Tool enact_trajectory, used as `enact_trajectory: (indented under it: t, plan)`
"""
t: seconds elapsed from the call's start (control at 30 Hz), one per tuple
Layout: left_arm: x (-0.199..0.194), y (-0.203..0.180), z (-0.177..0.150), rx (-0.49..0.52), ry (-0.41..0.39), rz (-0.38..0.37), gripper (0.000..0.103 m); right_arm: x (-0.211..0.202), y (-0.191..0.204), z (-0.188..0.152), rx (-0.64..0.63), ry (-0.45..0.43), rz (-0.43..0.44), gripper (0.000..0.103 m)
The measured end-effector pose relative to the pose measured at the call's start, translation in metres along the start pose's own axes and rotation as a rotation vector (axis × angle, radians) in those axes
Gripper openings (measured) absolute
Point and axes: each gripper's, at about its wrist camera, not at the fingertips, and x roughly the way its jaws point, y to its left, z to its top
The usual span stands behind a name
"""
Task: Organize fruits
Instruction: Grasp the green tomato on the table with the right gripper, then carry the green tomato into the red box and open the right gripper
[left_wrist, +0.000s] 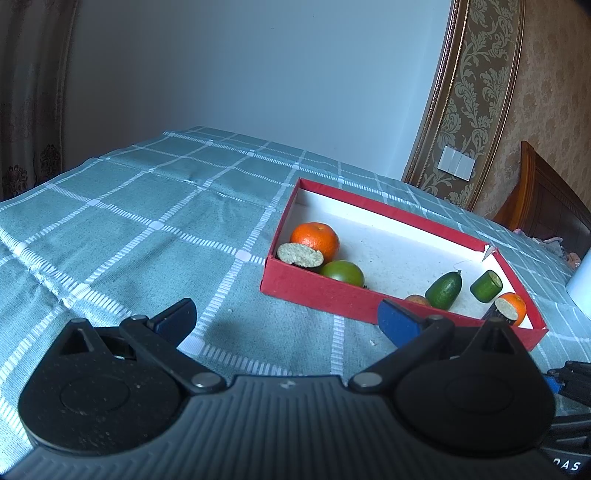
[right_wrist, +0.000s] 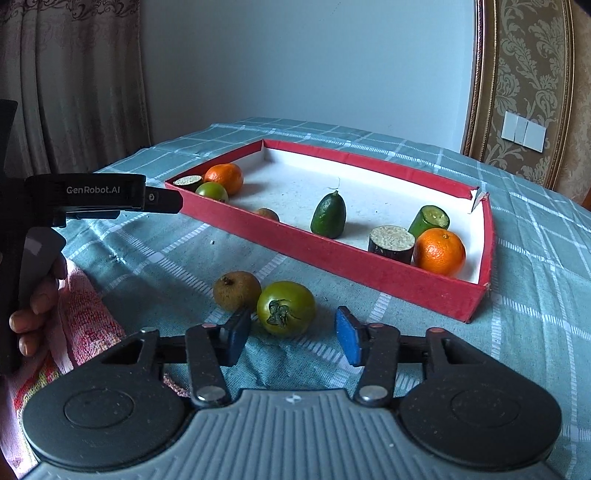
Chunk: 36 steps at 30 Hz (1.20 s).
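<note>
Mostly done: several fruits already inside red box (right_wrist: 388, 280), green tomato (right_wrist: 286, 308) and brown fruit (right_wrist: 237, 290) outstanding on tablecloth (right_wrist: 166, 266) before wide-open right gripper (right_wrist: 293, 339); left gripper (left_wrist: 286, 317) wide, empty.

Soft, cool daylight is cast over both views, and a bluish tint is lent to the pale wall (left_wrist: 258, 74). The white inner wall of the red box (right_wrist: 332, 254) is lit brightly along its far side, while shade is held behind its near wall. Faint shadows are thrown on the checked cloth (left_wrist: 129, 206) near the box. Straight lines are bowed by fisheye distortion, corners are darkened, and focus is kept fairly sharp throughout.
</note>
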Motion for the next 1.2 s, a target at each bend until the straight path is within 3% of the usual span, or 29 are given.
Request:
enact_trajectory:
  t: [0.1, 0.37, 0.63, 0.93, 1.2]
  plan:
    - [0.000, 0.000, 0.000, 0.000, 0.000, 0.000, 0.103, 0.000, 0.002, 0.001, -0.011, -0.012, -0.004, 0.033]
    - [-0.001, 0.000, 0.000, -0.002, -0.003, 0.001, 0.103, -0.016, -0.001, 0.003, 0.016, -0.078, -0.032, 0.033]
    - [-0.001, -0.001, 0.001, -0.002, -0.003, 0.000, 0.103, -0.016, -0.034, 0.046, 0.087, -0.177, -0.134, 0.033]
    - [0.000, -0.002, 0.000, 0.004, -0.002, -0.012, 0.103, 0.026, -0.063, 0.069, 0.126, -0.135, -0.189, 0.033]
    - [0.000, -0.002, 0.000, 0.010, 0.001, -0.022, 0.103, 0.044, -0.067, 0.059, 0.134, -0.084, -0.188, 0.033]
